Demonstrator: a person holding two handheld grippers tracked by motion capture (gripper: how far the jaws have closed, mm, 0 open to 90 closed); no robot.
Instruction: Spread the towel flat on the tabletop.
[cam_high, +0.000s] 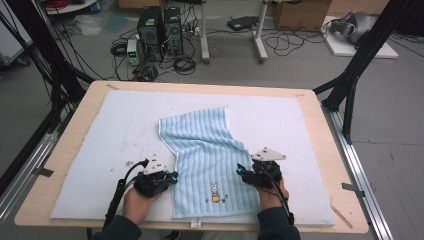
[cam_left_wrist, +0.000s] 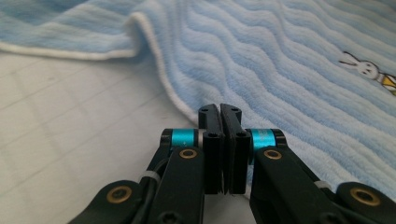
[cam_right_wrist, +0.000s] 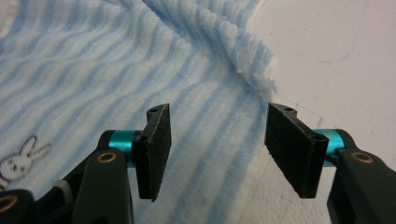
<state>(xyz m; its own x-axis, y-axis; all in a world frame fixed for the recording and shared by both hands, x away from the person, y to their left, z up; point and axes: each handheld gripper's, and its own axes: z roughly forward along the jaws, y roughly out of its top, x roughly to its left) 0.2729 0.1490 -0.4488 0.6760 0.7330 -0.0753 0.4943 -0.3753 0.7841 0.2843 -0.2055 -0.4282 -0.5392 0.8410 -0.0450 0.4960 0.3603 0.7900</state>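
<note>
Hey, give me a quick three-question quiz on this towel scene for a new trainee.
1. True or false: the left tool is shut at the towel edge.
2. The right tool stands: A) shut on the towel, B) open over the towel's edge, C) open over bare wood.
3. What picture is stitched on the towel?

Key:
1. True: its jaws meet at the white hem; whether cloth is pinched cannot be told.
2. B.
3. A rabbit.
</note>
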